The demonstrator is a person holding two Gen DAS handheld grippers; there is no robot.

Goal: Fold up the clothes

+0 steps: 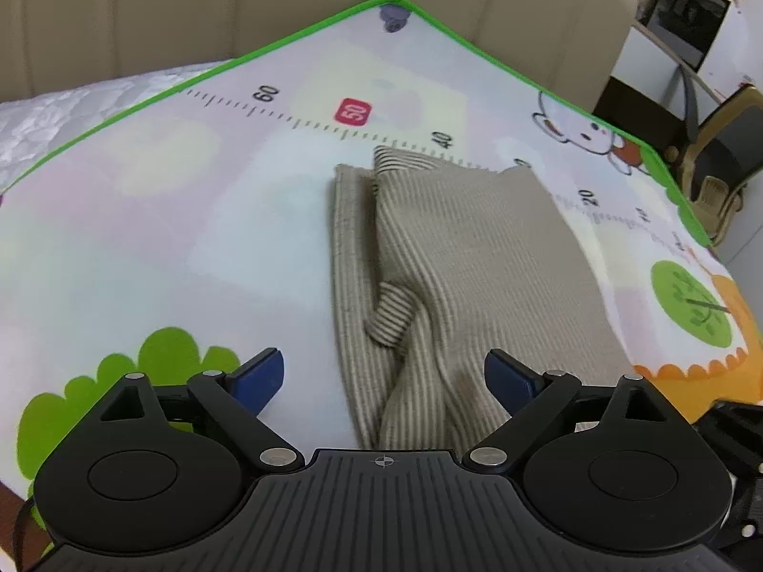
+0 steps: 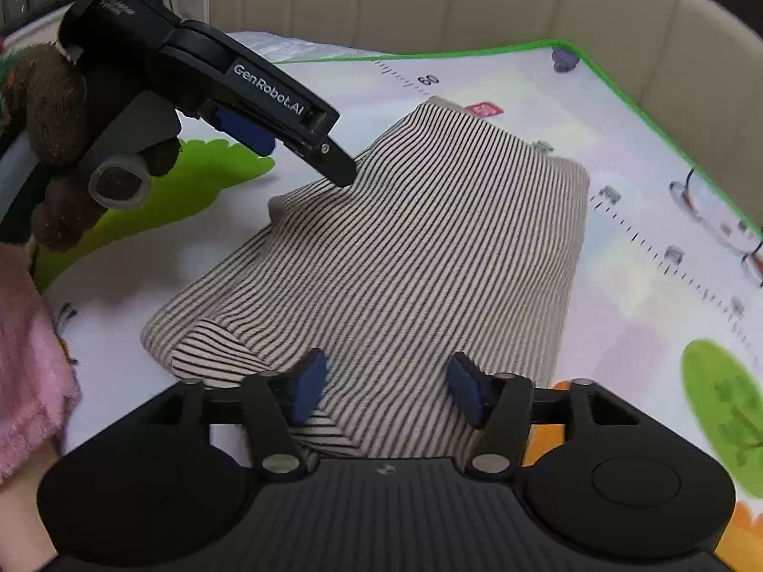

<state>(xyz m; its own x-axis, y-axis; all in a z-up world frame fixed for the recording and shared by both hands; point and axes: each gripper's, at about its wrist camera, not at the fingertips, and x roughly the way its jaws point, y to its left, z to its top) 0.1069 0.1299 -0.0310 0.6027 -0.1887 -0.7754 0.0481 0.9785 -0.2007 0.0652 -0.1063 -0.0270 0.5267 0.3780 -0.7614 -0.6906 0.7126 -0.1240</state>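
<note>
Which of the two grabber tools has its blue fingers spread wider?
The left gripper: its blue pads stand far apart above the beige striped knit garment. The right gripper is open too, but narrower.

Soft, even indoor light fills both views, bright without hard glare. The pastel cartoon play mat (image 1: 143,219) looks washed out towards its left edge. Faint, diffuse shadows sit under the beige striped knit garment (image 2: 405,238). Fisheye distortion bends the mat's green border and darkens the picture corners. In the right wrist view, motion blur smears the mat's right edge and printed ruler marks.
</note>
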